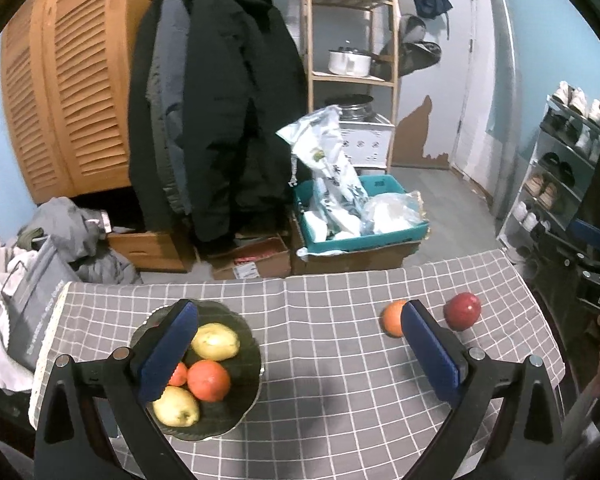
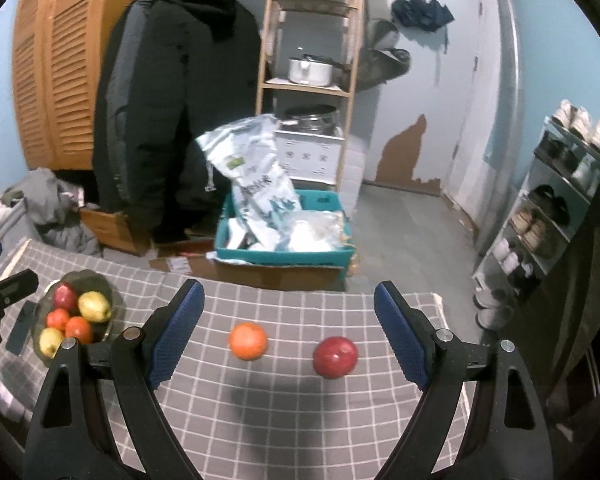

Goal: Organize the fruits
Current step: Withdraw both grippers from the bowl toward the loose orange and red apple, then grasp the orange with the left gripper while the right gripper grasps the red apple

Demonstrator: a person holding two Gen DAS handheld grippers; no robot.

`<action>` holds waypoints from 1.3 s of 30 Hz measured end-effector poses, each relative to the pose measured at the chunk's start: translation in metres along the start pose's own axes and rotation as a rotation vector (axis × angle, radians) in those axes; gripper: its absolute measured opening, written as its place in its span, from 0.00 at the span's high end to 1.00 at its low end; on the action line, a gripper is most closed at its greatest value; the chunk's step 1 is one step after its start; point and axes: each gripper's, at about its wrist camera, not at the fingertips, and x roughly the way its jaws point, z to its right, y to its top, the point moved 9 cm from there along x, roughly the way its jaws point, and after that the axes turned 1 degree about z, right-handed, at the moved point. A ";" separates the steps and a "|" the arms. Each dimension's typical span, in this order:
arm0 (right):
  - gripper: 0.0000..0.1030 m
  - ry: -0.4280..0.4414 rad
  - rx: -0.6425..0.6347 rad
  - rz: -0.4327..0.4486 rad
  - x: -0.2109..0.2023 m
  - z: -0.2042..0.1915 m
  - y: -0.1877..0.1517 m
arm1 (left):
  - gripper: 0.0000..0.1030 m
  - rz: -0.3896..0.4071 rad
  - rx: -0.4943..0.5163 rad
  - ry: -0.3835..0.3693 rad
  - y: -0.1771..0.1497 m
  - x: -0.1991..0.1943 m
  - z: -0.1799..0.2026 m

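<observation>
A dark glass bowl (image 1: 244, 408) on the grey checked tablecloth holds several fruits: two yellow ones (image 1: 215, 341), oranges (image 1: 209, 380) and, seen in the right wrist view, a red apple (image 2: 65, 297). The bowl (image 2: 108, 292) sits at the table's left. An orange (image 2: 248, 341) and a red apple (image 2: 335, 357) lie loose on the cloth, also in the left wrist view as orange (image 1: 392, 317) and apple (image 1: 462, 311). My left gripper (image 1: 300, 316) is open and empty above the bowl's right side. My right gripper (image 2: 290, 300) is open and empty, above the two loose fruits.
The tablecloth (image 2: 300, 420) ends at the far edge. Beyond it stand a teal crate of bags (image 2: 284, 236) on cardboard boxes, hanging coats (image 1: 212, 120), a wooden shelf (image 1: 352, 76) and a shoe rack (image 2: 548, 208). A dark phone-like object (image 2: 20, 328) lies left of the bowl.
</observation>
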 end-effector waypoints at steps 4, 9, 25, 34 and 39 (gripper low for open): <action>0.17 -0.014 0.019 -0.014 0.004 0.015 -0.007 | 0.01 -0.015 0.012 -0.012 -0.001 0.008 0.012; 0.17 -0.036 0.040 -0.036 0.013 0.031 -0.016 | 0.01 -0.031 0.027 -0.026 -0.001 0.023 0.027; 0.17 -0.078 0.073 -0.236 0.089 0.069 -0.071 | 0.01 -0.115 0.057 -0.065 -0.011 0.090 0.075; 0.17 -0.055 0.105 -0.371 0.153 0.076 -0.101 | 0.01 -0.221 0.052 -0.079 -0.036 0.150 0.094; 0.17 -0.023 0.132 -0.449 0.187 0.075 -0.124 | 0.01 -0.283 0.057 -0.076 -0.050 0.182 0.100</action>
